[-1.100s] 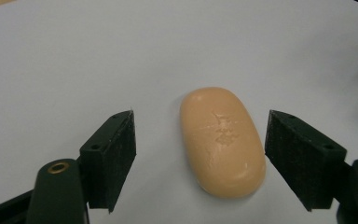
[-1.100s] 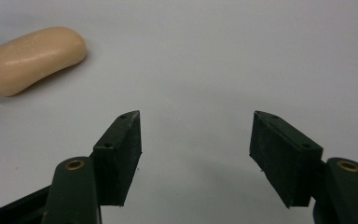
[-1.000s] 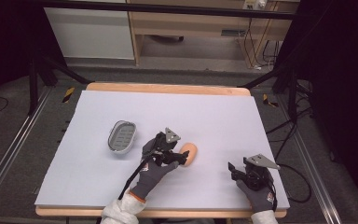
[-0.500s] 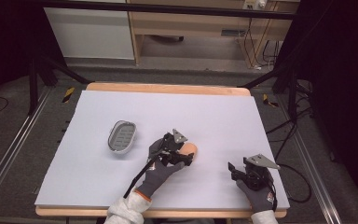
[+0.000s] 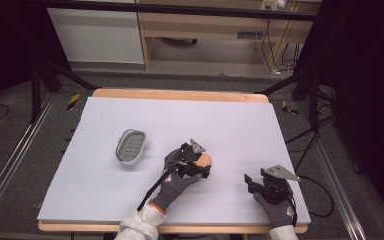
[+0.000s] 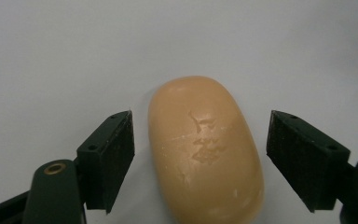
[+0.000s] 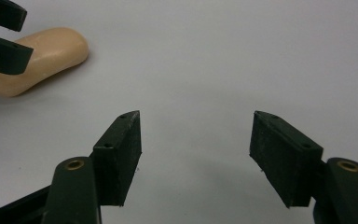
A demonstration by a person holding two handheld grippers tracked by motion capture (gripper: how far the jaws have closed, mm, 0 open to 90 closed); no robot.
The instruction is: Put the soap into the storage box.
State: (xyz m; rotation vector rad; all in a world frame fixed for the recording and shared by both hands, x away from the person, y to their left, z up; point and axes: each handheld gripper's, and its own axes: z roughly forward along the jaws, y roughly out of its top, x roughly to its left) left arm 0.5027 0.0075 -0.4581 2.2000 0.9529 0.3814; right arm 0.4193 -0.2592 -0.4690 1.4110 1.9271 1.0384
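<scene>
Pale orange oval soap bar (image 6: 207, 151), centre-low on the white table (image 5: 230, 120), sits ungripped between the spread left gripper (image 6: 200, 163), needing closure next; right gripper (image 7: 196, 154) wide, empty, lower right.

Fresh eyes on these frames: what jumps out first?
The peach soap bar near the front middle of the white table, lying between the open jaws of the left gripper with a gap on each side. Left of it sits an oval grey dish; the right gripper is open over bare table at front right.
</scene>
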